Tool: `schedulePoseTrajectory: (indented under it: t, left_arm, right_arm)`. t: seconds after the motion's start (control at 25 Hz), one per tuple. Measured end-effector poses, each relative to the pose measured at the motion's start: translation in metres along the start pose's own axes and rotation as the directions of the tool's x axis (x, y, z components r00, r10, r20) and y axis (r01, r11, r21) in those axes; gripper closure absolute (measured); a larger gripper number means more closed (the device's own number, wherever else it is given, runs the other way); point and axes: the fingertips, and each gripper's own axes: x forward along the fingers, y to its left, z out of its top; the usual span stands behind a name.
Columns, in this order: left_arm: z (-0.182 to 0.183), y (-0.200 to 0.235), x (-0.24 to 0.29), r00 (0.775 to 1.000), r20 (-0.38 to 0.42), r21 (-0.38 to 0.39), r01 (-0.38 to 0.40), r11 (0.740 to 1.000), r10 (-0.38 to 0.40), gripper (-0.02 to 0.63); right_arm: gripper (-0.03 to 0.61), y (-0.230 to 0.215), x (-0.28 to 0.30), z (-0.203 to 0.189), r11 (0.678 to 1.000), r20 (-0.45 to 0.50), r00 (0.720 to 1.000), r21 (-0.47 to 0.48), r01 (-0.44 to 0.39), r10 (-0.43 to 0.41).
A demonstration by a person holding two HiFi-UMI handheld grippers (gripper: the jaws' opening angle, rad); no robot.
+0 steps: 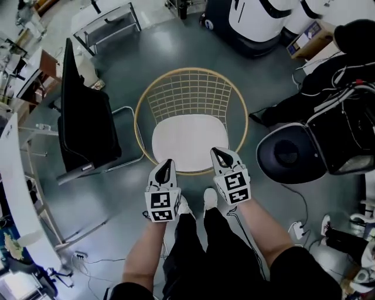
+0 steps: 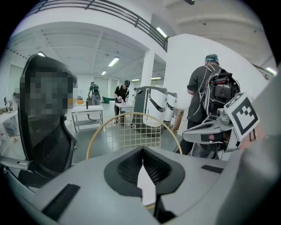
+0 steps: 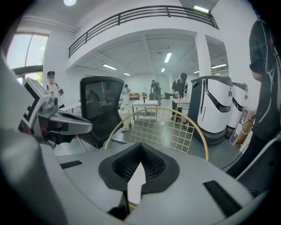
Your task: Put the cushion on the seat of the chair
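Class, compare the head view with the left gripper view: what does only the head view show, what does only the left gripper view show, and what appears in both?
Only the head view: the white cushion lying whole on the seat, and the person's legs. Only the left gripper view: people standing far off, ceiling lights and a railing overhead. Both: the wire chair with its gold rim, the black office chair and the right gripper.

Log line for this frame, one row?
cushion: on chair seat | left gripper: shut, empty | right gripper: shut, empty | both: at cushion front edge
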Motion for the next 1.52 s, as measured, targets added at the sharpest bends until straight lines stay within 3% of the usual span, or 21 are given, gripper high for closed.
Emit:
schedulePoseTrajectory:
  t: [0.56, 1.12, 1.52]
  left_arm:
    - [0.111, -0.052, -0.133, 0.985, 0.147, 0.010, -0.095, 0.995, 0.093, 0.597]
    - [0.090, -0.062, -0.224, 0.985, 0.170, 0.028, -0.017, 0.999, 0.012, 0.597]
    - [0.042, -0.057, -0.273, 0.986, 0.157, 0.047, 0.049, 0.998, -0.056, 0.597]
  right_arm:
    - [0.566, 0.034, -0.137, 0.097, 0.984, 0.124, 0.978, -0.090, -0.157, 0.167]
    - [0.566, 0.089, -0.210, 0.090, 0.992, 0.157, 0.981, -0.058, -0.109, 0.117]
    - [0.566, 0.146, -0.249, 0.051, 0.999, 0.156, 0.987, -0.020, -0.042, 0.045]
